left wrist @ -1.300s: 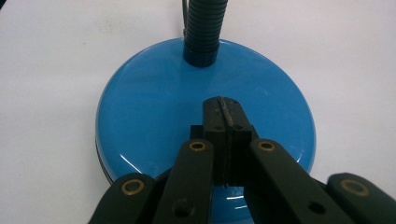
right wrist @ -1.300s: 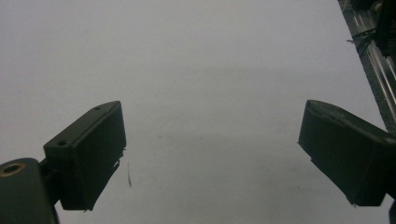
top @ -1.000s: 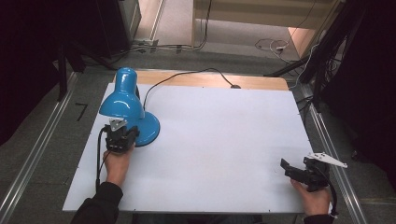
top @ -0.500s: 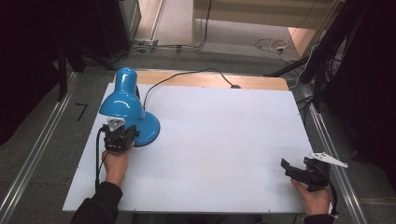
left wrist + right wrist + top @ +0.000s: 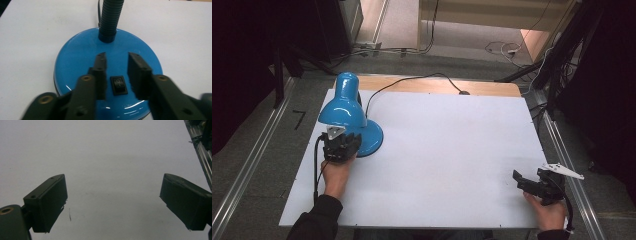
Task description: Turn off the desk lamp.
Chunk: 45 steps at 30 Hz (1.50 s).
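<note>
A blue desk lamp (image 5: 347,117) stood near the white table's (image 5: 447,150) left edge. The left gripper (image 5: 116,60) hovered over its round base (image 5: 82,57), jaws slightly apart either side of the black switch (image 5: 119,85). The right gripper (image 5: 523,181), jaws wide apart, sat near the table's front right corner.

Your only obstacles sit at the upper left of the surface (image 5: 452,150): the blue lamp (image 5: 343,107) and its black cord (image 5: 412,80) along the far edge. Centre, right and bottom lie bare for your tongs.
</note>
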Motion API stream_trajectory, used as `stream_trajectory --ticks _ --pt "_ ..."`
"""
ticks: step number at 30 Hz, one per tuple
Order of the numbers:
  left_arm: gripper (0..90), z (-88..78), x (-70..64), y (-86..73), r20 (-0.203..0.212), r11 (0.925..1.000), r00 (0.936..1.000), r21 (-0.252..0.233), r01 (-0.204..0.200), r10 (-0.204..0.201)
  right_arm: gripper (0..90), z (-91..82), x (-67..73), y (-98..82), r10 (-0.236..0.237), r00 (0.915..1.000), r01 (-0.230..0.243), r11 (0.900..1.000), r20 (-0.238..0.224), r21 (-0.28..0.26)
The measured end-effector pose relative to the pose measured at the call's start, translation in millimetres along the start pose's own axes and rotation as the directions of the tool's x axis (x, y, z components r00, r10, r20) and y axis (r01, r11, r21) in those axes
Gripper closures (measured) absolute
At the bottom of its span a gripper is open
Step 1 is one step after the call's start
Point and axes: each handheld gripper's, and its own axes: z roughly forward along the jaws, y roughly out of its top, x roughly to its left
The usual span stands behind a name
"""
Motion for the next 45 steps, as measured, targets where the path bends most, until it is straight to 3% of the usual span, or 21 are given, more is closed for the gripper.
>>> stream_trajectory --ticks 10,13,16,35,45 --pt "46.5 -3.1 -2.3 1.3 -0.008 1.0 0.9999 -0.004 -0.008 0.008 6.1 -1.0 -0.2 -0.2 0.002 1.0 -0.002 1.0 0.0 -0.001" --pt "34.7 -4.4 -2.8 1.4 -0.017 0.9996 0.9995 0.01 -0.027 0.027 6.1 -1.6 -1.0 -0.4 0.0 1.0 0.0 1.0 0.002 -0.006" --pt "31.2 -5.6 -3.8 1.5 -0.022 0.9994 0.9993 0.014 -0.03 0.031 6.1 -1.6 -1.5 -0.6 0.001 1.0 -0.001 1.0 0.002 -0.005" --pt "27.7 -14.0 -6.2 0.5 -0.019 0.9996 0.9994 0.004 -0.028 0.028 6.1 -2.9 -0.9 -0.6 0.006 1.0 -0.006 1.0 0.002 -0.009" --pt "27.2 -18.5 -0.7 -2.5 -0.028 0.9997 0.9993 0.007 -0.024 0.025 6.1 -3.4 -0.9 -0.8 0.007 1.0 -0.007 1.0 0.004 -0.007"
